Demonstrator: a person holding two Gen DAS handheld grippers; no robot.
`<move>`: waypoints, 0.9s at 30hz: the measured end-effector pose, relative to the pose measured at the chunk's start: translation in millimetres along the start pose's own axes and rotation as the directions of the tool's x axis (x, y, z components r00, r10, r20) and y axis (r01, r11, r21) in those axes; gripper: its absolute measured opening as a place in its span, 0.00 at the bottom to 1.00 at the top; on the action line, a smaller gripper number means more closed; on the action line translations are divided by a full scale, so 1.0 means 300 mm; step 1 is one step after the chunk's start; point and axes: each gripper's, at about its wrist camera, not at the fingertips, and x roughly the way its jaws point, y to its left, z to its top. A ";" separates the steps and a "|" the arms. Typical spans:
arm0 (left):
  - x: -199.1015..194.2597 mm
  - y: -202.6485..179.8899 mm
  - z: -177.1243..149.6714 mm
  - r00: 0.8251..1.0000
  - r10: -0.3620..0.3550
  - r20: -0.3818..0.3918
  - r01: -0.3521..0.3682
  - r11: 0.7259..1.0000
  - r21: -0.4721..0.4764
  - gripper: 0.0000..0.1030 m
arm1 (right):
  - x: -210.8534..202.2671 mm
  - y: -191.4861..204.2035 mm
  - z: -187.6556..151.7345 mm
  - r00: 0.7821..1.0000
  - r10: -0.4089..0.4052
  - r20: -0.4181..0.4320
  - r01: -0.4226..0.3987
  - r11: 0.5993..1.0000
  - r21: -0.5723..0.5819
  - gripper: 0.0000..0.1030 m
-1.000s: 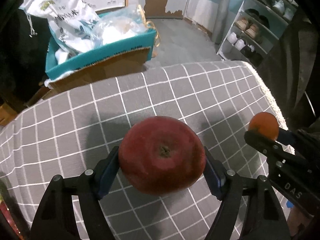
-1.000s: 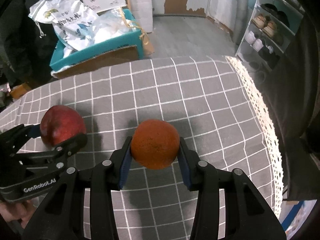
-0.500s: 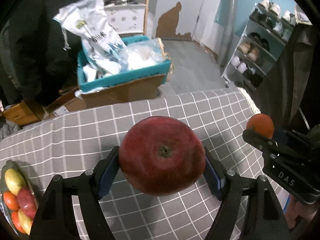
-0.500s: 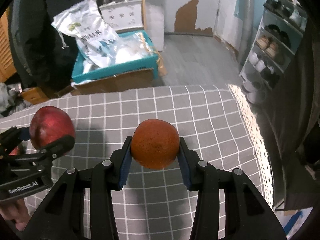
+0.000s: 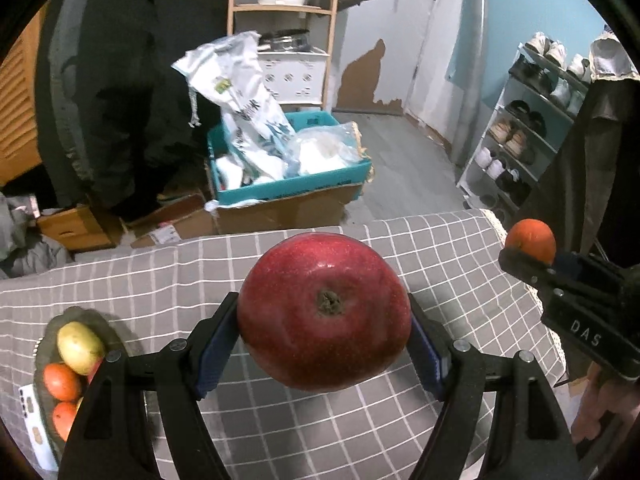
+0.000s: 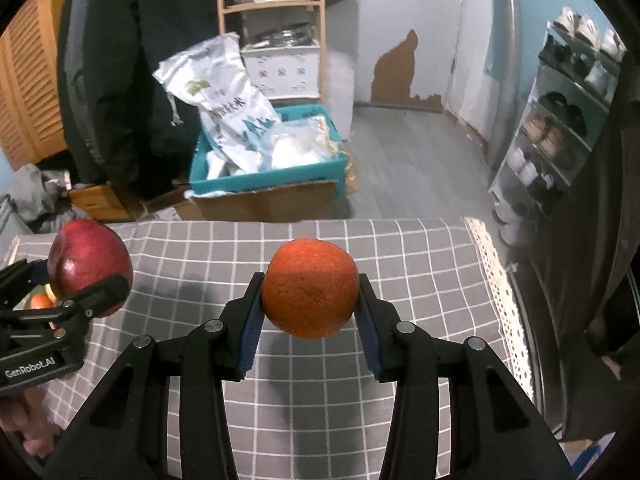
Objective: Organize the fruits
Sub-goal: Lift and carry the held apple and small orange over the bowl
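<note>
Left wrist view: left tool clamps the red apple clear above the checked desk, ready for the fruit bowl at eight o'clock; right tool pinches the orange likewise.

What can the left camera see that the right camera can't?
Only the left view shows the whole fruit bowl with a yellow fruit; the right view catches just a sliver. Only the right view shows the lace edge running down the cloth. Both show the apple in the left gripper and the orange in the right gripper.
</note>
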 end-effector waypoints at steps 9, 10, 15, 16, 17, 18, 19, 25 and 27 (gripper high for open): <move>-0.130 0.084 -0.037 0.998 0.035 0.043 -0.034 0.999 -0.026 0.76 | -0.077 0.118 0.014 0.998 0.054 0.039 -0.051 0.997 -0.058 0.40; -0.146 0.096 -0.042 0.998 0.042 0.049 -0.041 0.999 -0.027 0.76 | -0.083 0.132 0.016 0.997 0.060 0.042 -0.057 0.996 -0.063 0.40; -0.201 0.142 -0.060 0.995 0.068 0.068 -0.066 0.997 -0.041 0.76 | -0.111 0.201 0.024 0.994 0.094 0.056 -0.088 0.992 -0.094 0.40; -0.214 0.153 -0.065 0.995 0.074 0.070 -0.071 0.996 -0.048 0.76 | -0.114 0.212 0.025 0.993 0.100 0.056 -0.094 0.991 -0.099 0.40; -0.222 0.165 -0.069 0.994 0.079 0.073 -0.075 0.996 -0.052 0.76 | -0.118 0.226 0.025 0.993 0.107 0.058 -0.101 0.989 -0.104 0.40; -0.229 0.175 -0.072 0.994 0.085 0.075 -0.081 0.995 -0.056 0.76 | -0.120 0.241 0.027 0.992 0.114 0.060 -0.107 0.988 -0.111 0.40; -0.238 0.190 -0.077 0.993 0.094 0.077 -0.090 0.994 -0.061 0.76 | -0.122 0.260 0.028 0.991 0.123 0.059 -0.115 0.986 -0.119 0.40; -0.273 0.261 -0.095 0.989 0.124 0.083 -0.117 0.989 -0.090 0.76 | -0.118 0.352 0.035 0.985 0.165 0.053 -0.156 0.976 -0.154 0.40; -0.281 0.284 -0.099 0.988 0.132 0.083 -0.124 0.987 -0.099 0.76 | -0.113 0.378 0.038 0.983 0.179 0.048 -0.169 0.972 -0.161 0.40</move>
